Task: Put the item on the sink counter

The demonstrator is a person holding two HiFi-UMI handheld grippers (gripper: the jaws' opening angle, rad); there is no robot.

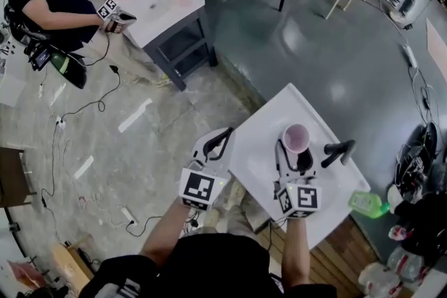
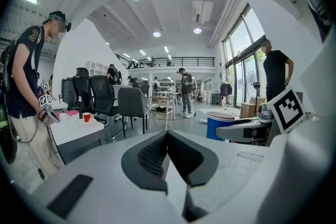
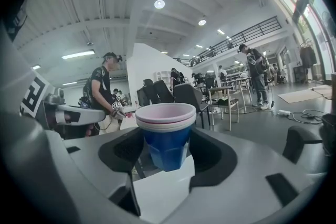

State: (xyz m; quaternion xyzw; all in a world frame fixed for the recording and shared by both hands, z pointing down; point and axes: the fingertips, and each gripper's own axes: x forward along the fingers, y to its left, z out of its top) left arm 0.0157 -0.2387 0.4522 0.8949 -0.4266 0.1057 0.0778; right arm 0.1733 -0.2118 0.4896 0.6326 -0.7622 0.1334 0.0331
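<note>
Edges: white counter [image 1: 276, 112] sits cornerwise; left gripper [image 1: 223, 137] hangs at its left edge, with bare floor [image 1: 160, 129] beyond.
Room: counter top mostly bare; one black handle-like fitting [image 1: 340, 151] just right of the blue cup [image 1: 296, 138]; one green bottle [image 1: 367, 203] near the counter's right corner.
Cup: upright, long axis vertical, mouth up, over the counter in the right gripper [image 3: 167, 157].
Count: possibly two or three cups nested, judging by the stacked pink rims.
Fingers: right pair clamp the blue cup; left pair pressed together, empty.
</note>
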